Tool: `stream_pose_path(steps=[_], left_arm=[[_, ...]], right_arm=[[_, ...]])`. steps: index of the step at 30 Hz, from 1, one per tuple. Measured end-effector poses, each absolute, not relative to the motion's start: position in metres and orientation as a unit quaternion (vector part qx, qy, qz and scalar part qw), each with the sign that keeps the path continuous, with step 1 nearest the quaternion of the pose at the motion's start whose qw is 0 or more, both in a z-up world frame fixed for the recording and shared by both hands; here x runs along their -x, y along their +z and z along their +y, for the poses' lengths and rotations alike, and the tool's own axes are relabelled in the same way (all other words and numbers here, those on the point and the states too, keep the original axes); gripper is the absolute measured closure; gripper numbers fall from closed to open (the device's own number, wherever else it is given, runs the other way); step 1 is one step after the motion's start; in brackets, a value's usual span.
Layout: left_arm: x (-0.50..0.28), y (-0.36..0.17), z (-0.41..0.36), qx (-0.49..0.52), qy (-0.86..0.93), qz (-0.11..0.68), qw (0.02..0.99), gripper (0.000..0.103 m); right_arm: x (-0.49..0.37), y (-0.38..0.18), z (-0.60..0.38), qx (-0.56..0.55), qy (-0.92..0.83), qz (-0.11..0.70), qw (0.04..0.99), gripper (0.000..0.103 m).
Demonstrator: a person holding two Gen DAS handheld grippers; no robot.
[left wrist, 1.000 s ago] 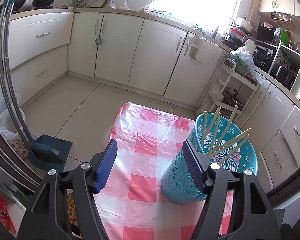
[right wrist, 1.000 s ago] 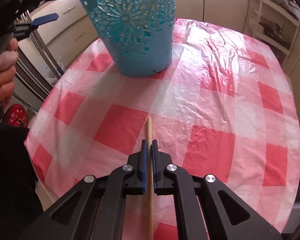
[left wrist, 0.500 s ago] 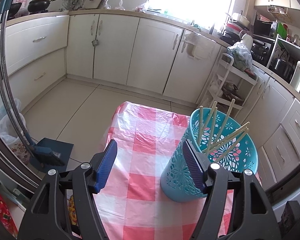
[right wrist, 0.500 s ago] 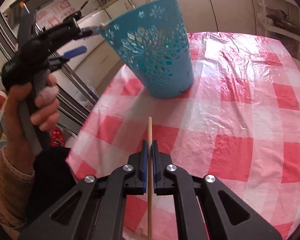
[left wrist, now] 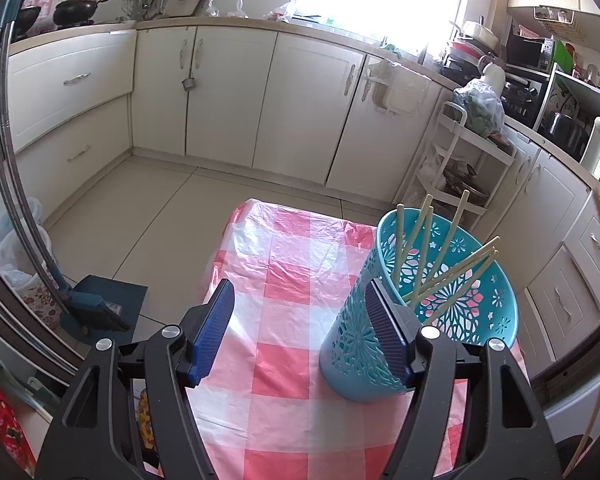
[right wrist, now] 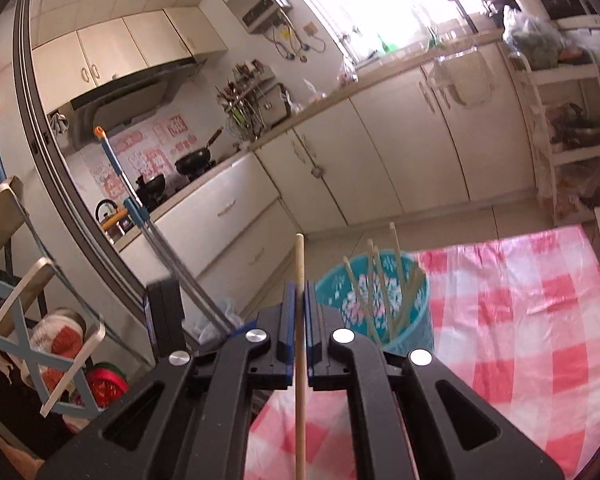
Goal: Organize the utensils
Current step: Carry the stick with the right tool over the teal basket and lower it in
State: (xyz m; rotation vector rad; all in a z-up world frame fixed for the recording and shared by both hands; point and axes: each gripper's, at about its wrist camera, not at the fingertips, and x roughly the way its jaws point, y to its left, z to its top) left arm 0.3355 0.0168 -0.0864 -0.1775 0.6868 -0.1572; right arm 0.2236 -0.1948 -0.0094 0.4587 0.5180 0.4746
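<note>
A teal cut-out basket [left wrist: 352, 344] stands on the red-and-white checked tablecloth [left wrist: 284, 380] and holds several pale chopsticks [left wrist: 448, 276]. My left gripper [left wrist: 300, 300] is open. Its right finger lies against the basket's outer left wall, and only cloth is between the jaws. In the right wrist view, my right gripper [right wrist: 299, 292] is shut on one wooden chopstick [right wrist: 299, 256]. The stick juts forward past the fingertips, raised above the table. The basket [right wrist: 416, 332] sits just ahead and slightly right of it, with its chopsticks [right wrist: 374, 280] leaning inside.
The tablecloth [right wrist: 520, 320] spreads to the right of the basket. A broom with a blue dustpan [left wrist: 96, 308] leans at the left on the floor. A white shelf cart [left wrist: 472, 160] stands beyond the table's far right corner. Cream cabinets [left wrist: 228, 92] line the walls.
My right gripper has lifted the chopstick off the table and tipped upward, so it now looks over the basket's rim. The left gripper has stayed beside the basket.
</note>
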Motion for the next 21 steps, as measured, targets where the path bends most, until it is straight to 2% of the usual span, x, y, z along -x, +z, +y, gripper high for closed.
stream_pose_path(steps=[4, 9, 21], left_arm=[[-0.336, -0.087, 0.016, 0.091, -0.079, 0.338, 0.933, 0.038], [-0.337, -0.088, 0.017, 0.099, -0.08, 0.34, 0.932, 0.038], [-0.342, -0.09, 0.019, 0.117, -0.087, 0.351, 0.925, 0.037]], right_arm=[[-0.252, 0.015, -0.189, -0.219, 0.204, 0.194, 0.934, 0.098], [-0.284, 0.018, -0.181, -0.214, 0.151, 0.165, 0.951, 0.098], [-0.317, -0.035, -0.175, -0.179, 0.077, 0.2, 0.96, 0.098]])
